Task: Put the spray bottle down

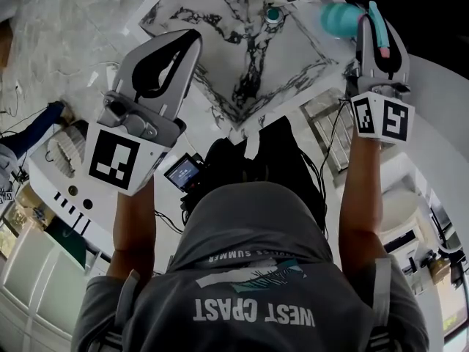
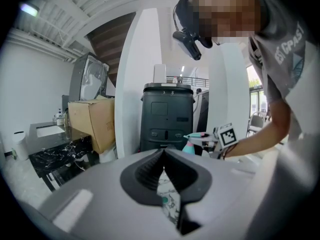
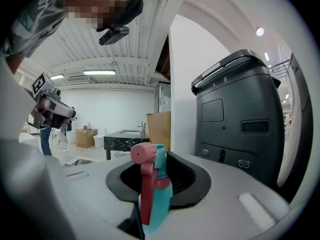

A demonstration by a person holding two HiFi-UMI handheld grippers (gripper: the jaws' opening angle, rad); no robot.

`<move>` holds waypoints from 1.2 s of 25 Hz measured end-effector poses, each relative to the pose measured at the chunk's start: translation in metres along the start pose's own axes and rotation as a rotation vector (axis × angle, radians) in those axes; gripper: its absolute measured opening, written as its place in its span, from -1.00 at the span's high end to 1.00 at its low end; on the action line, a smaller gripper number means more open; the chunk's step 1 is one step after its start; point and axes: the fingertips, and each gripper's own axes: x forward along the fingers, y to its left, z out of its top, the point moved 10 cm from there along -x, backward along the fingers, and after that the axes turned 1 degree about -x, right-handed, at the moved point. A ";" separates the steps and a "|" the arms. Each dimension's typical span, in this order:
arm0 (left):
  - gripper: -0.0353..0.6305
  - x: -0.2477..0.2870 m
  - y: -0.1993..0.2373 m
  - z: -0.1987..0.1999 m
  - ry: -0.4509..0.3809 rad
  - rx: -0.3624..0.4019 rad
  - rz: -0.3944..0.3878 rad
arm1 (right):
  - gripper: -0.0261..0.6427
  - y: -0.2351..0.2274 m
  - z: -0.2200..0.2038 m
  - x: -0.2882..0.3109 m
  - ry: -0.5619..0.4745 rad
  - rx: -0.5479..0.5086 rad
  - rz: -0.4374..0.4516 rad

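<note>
In the head view a teal spray bottle (image 1: 340,19) with a pink trigger hangs over the far right corner of the black-veined white marble table (image 1: 249,64). My right gripper (image 1: 372,17) is shut on its neck. In the right gripper view the spray bottle (image 3: 154,184) stands upright between the jaws, pink nozzle toward the camera. My left gripper (image 1: 196,37) hovers over the table's left edge, jaws shut with the tips meeting and nothing held. In the left gripper view the left gripper (image 2: 163,152) shows only marble through a thin gap behind the tips.
A small teal round cap (image 1: 272,14) sits on the table's far side. A white unit with slots (image 1: 66,178) stands on the floor at left. The gripper views show a dark grey machine (image 2: 167,116), a cardboard box (image 2: 92,124) and a black marble table (image 2: 57,156).
</note>
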 end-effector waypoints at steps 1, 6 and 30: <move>0.88 0.000 -0.001 0.000 0.000 0.000 0.000 | 0.64 0.000 0.000 -0.002 -0.003 0.003 0.000; 0.88 0.000 -0.007 0.000 0.002 0.004 -0.002 | 0.64 0.001 -0.003 -0.003 -0.011 0.005 0.010; 0.88 0.003 -0.005 -0.009 0.010 -0.014 -0.010 | 0.64 0.016 -0.029 0.011 0.037 -0.047 0.072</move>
